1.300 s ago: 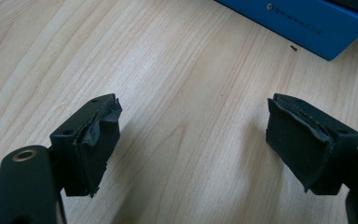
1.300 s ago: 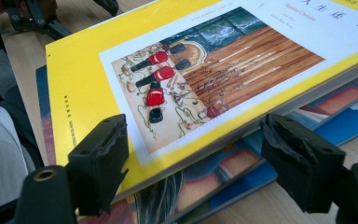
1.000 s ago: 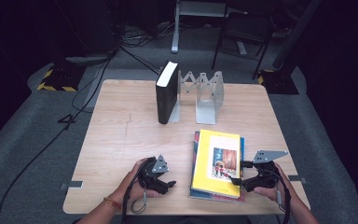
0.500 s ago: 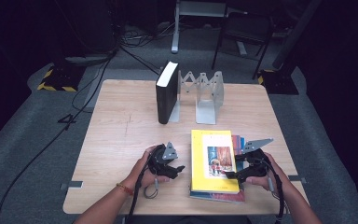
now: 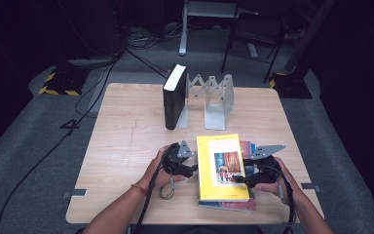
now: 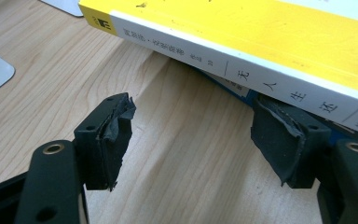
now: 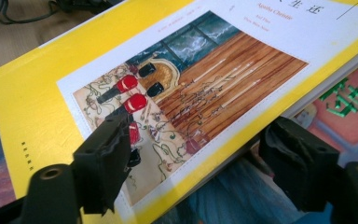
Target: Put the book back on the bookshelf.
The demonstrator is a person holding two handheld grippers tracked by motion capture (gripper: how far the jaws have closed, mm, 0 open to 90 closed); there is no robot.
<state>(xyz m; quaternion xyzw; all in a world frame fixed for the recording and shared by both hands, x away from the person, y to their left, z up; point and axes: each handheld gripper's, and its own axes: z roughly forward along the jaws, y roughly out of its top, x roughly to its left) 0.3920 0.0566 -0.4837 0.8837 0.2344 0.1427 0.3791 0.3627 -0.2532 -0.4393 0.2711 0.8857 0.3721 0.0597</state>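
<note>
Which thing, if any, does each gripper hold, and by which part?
The right gripper straddles the open long edge of the yellow paperback book, one jaw over its cover, one beneath. The left gripper holds nothing; it is open beside the spine.

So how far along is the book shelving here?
Done: one black book stands in the metal rack. In hand: the right gripper straddles the yellow book at its edge, the left gripper sits open at its spine; both have just been closing. Left: lift it, rack it, then the books underneath.
</note>
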